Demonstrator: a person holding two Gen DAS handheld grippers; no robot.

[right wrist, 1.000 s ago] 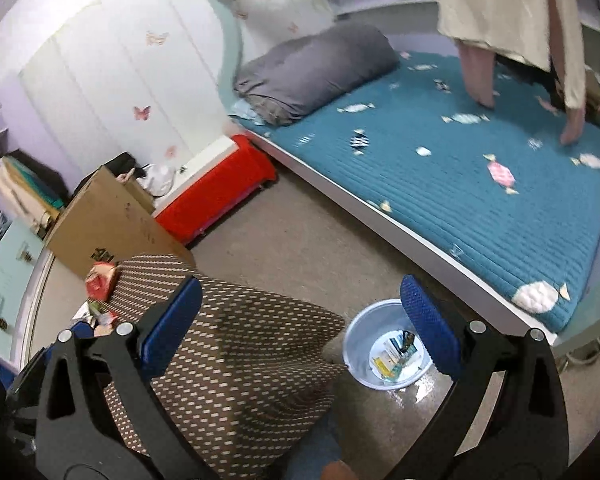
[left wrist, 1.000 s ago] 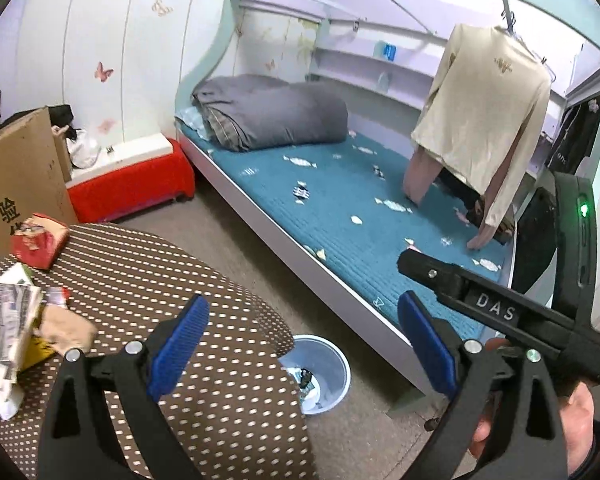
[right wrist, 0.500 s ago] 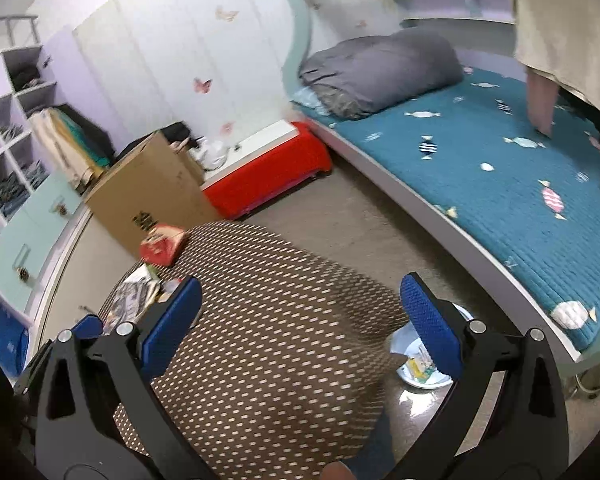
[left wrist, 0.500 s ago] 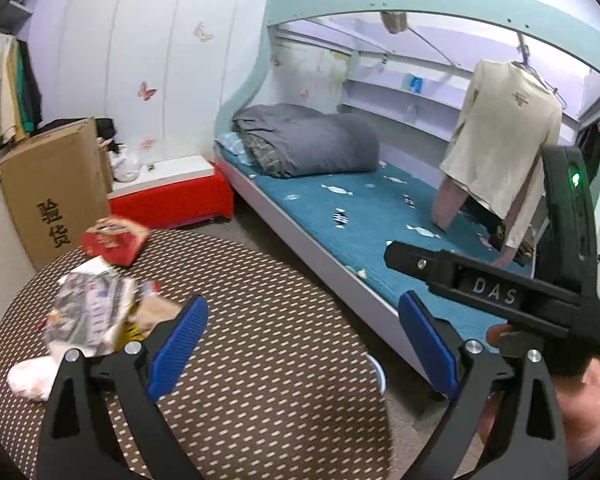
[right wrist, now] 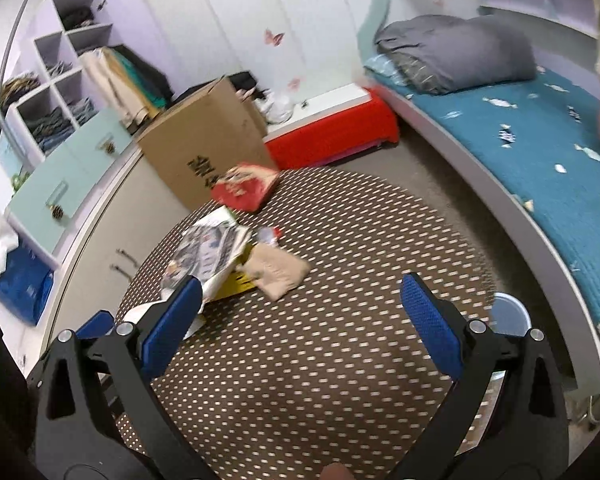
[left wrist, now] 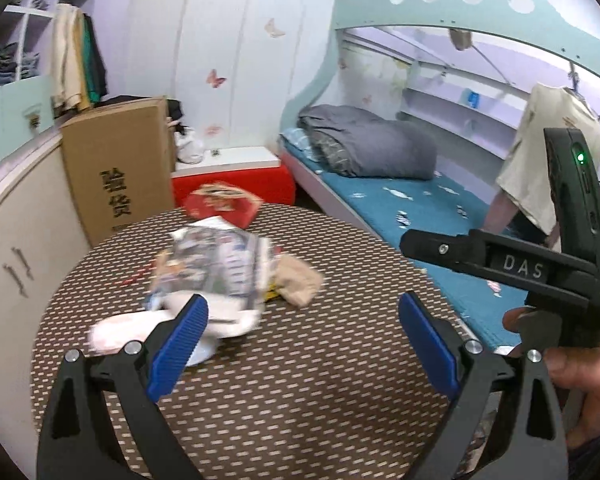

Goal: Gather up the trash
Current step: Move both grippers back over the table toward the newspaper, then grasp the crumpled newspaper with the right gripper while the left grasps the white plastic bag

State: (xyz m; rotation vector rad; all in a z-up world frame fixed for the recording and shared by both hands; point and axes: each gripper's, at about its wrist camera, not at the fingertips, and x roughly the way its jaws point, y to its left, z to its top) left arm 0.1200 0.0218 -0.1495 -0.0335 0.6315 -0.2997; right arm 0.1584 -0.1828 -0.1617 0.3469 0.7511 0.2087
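left gripper: my left gripper (left wrist: 300,332) hangs over the round dotted table (left wrist: 320,392), jaws spread wide, nothing between them.
right gripper: my right gripper (right wrist: 300,316) is also over the table (right wrist: 340,360), jaws spread, empty; its body shows beside my left jaws at right, a hand (left wrist: 576,376) under it.
trash pile: ahead of both jaw pairs, toward the left finger. Printed wrapper (left wrist: 216,264) on top, white crumpled paper (left wrist: 120,328) just beyond my left gripper's left pad, blurred.
tan wad: tan crumpled piece (right wrist: 276,270) ahead between my right jaws, touching a yellow scrap (right wrist: 236,282).
red box: red packet (right wrist: 246,188) at the table's far edge, well ahead of the jaws.
bin: pale blue bucket (right wrist: 508,314) on the floor, just past my right gripper's right finger, partly hidden by the table.
background: cardboard box (left wrist: 120,172) and bed (left wrist: 420,208) beyond the table.
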